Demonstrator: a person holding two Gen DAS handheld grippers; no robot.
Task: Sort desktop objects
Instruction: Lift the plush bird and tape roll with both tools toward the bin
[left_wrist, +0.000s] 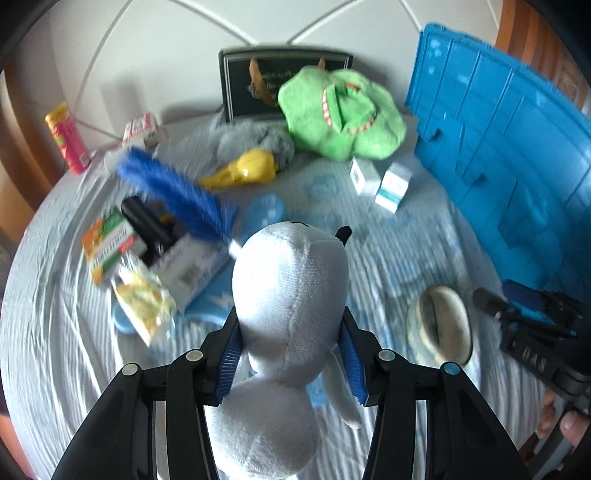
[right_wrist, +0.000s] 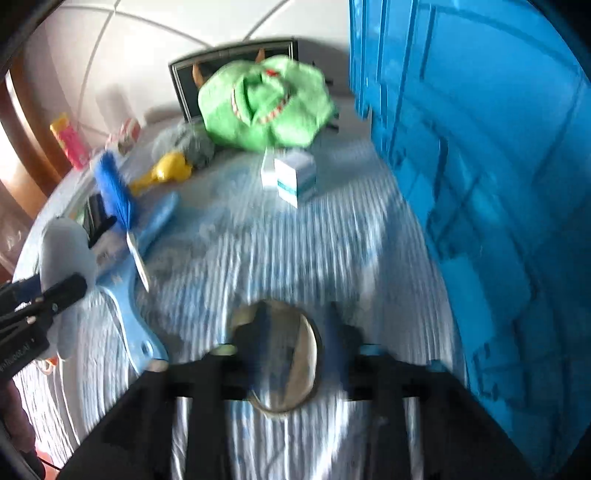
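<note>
Plush toy (left_wrist: 291, 295) sits clamped between left tongs (left_wrist: 291, 354).

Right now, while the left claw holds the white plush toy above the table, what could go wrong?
1. The left claw grips the plush toy only at its narrow neck; it may slip or swing.
2. The blue feather duster and snack packets lie just ahead; a low move could knock them.
3. Both views are blurred, and the right claw is over the round mirror nearby, so the claws might collide.

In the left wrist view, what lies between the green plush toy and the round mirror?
Two small white boxes stand just below the green plush toy; from there to the round mirror, only bare striped cloth.
</note>
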